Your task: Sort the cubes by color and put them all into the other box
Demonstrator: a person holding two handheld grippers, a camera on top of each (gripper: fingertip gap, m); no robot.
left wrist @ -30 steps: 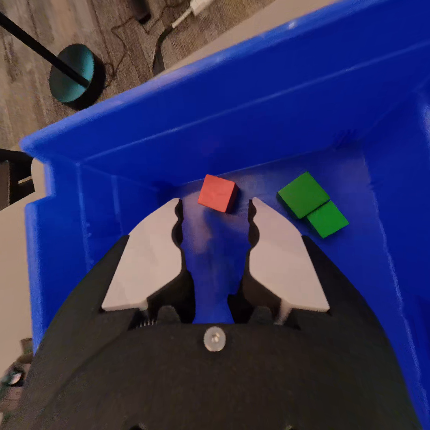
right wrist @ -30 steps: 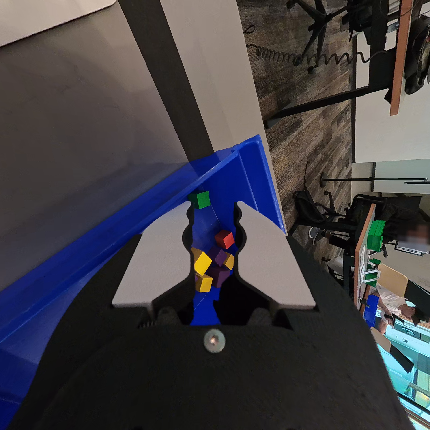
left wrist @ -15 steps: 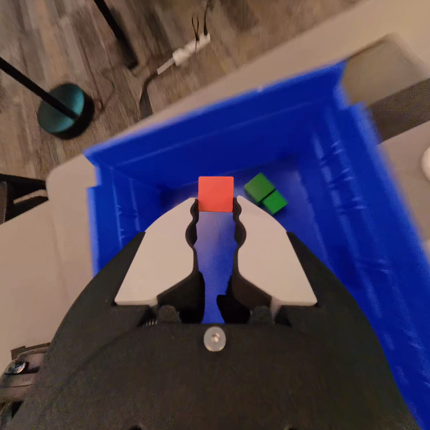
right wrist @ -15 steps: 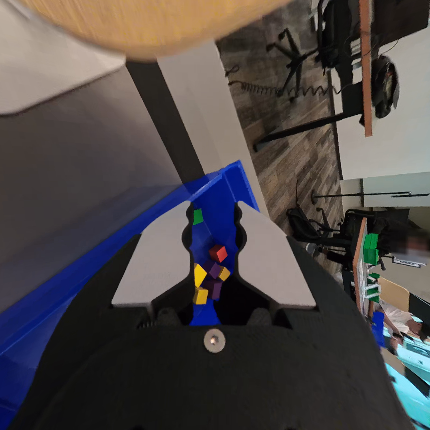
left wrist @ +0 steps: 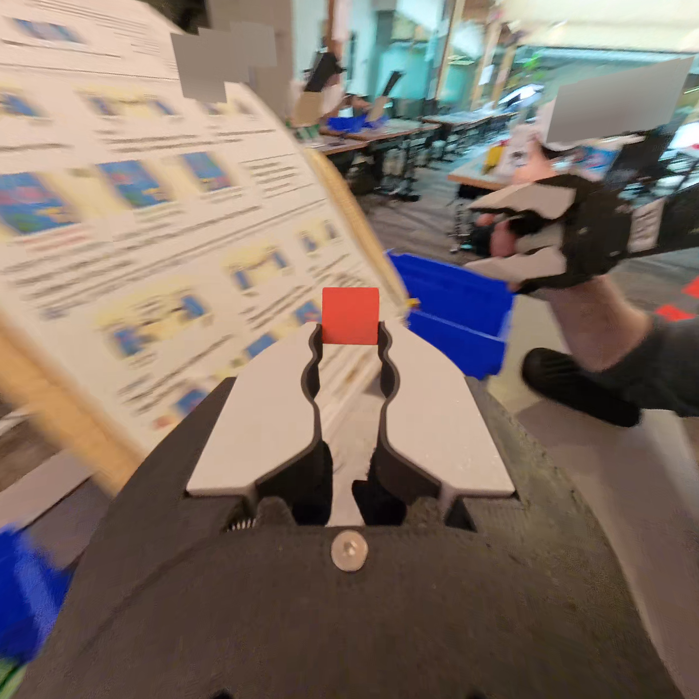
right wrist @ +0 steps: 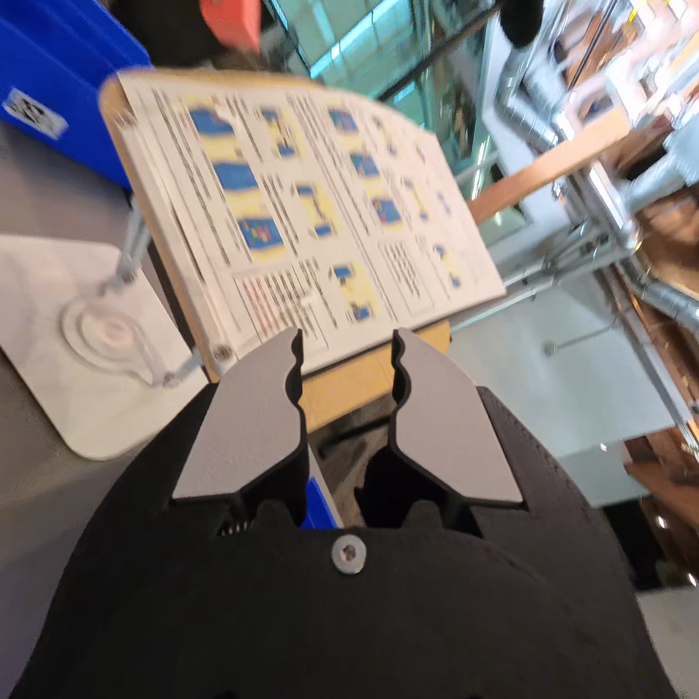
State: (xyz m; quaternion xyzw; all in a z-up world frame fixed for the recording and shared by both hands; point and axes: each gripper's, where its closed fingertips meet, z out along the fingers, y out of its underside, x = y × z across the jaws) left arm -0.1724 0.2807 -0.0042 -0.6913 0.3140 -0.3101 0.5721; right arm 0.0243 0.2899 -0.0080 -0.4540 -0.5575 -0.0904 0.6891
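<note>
a grey table top (right wrist: 56, 212) carries the things. in the right wrist view a blue box (right wrist: 56, 75) stands on it at eleven o'clock, and a white base plate (right wrist: 87, 378) lies at nine o'clock. in the left wrist view another blue box (left wrist: 454, 321) stands at two o'clock.

One red cube (left wrist: 350, 316). Two tools: the left tool (left wrist: 350, 333) and the right tool (right wrist: 347, 350). One sheet-covered board (right wrist: 302, 212). Blue boxes: probably two, one (left wrist: 454, 314) clear, another (right wrist: 56, 75) blurred.
</note>
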